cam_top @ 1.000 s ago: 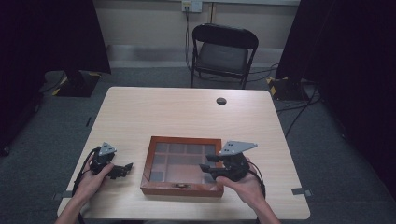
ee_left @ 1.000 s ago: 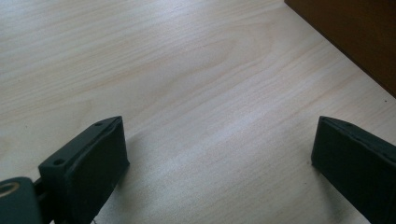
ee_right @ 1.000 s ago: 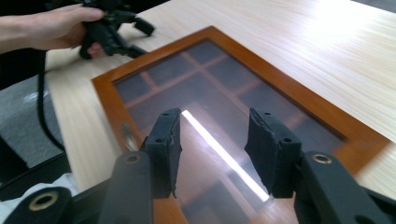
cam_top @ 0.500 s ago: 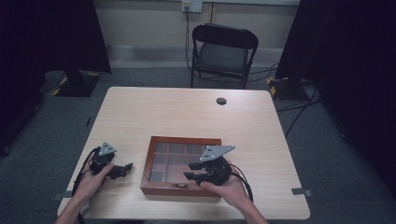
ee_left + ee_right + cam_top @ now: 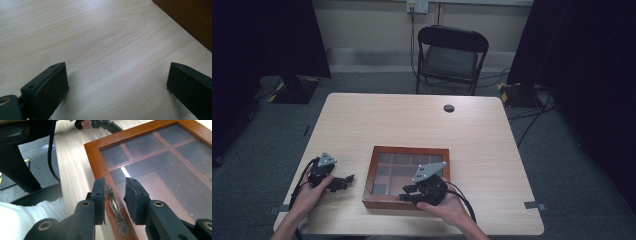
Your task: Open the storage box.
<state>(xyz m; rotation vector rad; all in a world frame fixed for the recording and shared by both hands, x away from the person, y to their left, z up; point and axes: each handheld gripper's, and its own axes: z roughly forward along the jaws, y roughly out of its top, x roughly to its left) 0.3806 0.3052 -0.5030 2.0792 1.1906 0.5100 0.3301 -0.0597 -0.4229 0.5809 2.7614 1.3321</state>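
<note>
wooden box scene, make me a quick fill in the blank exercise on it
1. The right gripper has its jaws on either side of the box's metal ____.
2. The wooden box has a lid of ____ over its compartments.
3. The left gripper rests on the table with its jaws ____.
4. Behind the table stands a black ____.

Missing words: handle; glass; open; chair

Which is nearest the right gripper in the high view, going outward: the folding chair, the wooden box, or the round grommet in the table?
From the right gripper:
1. Wooden box, directly under the jaws at the table's near edge.
2. Round grommet, toward the table's far edge.
3. Folding chair, on the floor beyond the table.
</note>
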